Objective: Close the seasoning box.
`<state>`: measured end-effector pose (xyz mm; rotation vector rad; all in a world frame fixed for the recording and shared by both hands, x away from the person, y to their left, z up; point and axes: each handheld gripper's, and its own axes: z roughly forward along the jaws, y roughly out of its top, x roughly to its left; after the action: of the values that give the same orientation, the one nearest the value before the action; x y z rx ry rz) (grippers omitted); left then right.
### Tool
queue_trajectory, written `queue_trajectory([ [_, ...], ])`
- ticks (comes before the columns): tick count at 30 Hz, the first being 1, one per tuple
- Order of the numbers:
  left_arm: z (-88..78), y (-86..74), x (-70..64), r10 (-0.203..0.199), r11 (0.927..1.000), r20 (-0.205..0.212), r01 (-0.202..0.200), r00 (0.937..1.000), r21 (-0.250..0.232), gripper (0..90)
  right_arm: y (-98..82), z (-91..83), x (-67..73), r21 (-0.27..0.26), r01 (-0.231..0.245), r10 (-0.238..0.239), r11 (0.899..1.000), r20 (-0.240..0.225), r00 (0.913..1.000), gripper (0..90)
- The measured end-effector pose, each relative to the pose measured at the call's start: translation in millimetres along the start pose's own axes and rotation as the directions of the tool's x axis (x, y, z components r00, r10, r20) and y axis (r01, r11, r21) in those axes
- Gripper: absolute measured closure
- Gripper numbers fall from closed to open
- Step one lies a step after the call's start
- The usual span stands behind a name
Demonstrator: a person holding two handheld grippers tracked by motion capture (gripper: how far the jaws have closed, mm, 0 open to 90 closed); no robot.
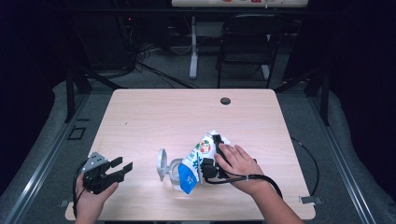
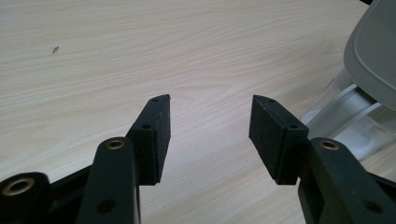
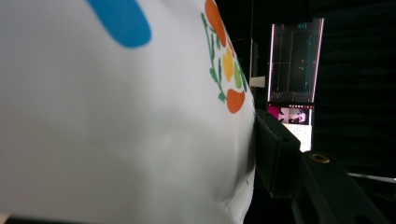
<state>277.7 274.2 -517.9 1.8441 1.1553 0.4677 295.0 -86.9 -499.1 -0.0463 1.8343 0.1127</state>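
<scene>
The right gripper [image 1: 211, 156] had its jaws closed on a white pouch [image 1: 200, 158] printed with blue shapes and orange and green fruit. In the right gripper view the pouch [image 3: 116, 130] pressed against the one jaw that showed, its skin dented where the pad met it; the other jaw was hidden behind the pouch. The pouch was tilted, its lower end over a clear container [image 1: 175, 176] with a grey flip lid [image 1: 161, 164] standing open, just beyond the jaws on the bench [image 1: 154, 116].

The left gripper [image 1: 122, 167] was well apart from the pouch, held in the person's left hand [image 1: 91, 198] near the bench's edge. Its jaws stood wide open with nothing between them, only bare wood under the gap. The container [image 2: 348, 116] and its lid [image 2: 373, 51] lay just past the tip of one jaw in the left gripper view.
</scene>
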Motion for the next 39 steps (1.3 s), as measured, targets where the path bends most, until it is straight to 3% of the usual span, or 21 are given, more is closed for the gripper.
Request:
queue_trajectory([
  [39, -0.2, 0.1, 0.0, 0.0, 1.0, 0.0, 0.0, 1.0, 0.0, 48.9, 0.9, -0.4, -2.3, -0.018, 0.011, -0.011, 1.0, 0.008, 0.9999, 56.7],
])
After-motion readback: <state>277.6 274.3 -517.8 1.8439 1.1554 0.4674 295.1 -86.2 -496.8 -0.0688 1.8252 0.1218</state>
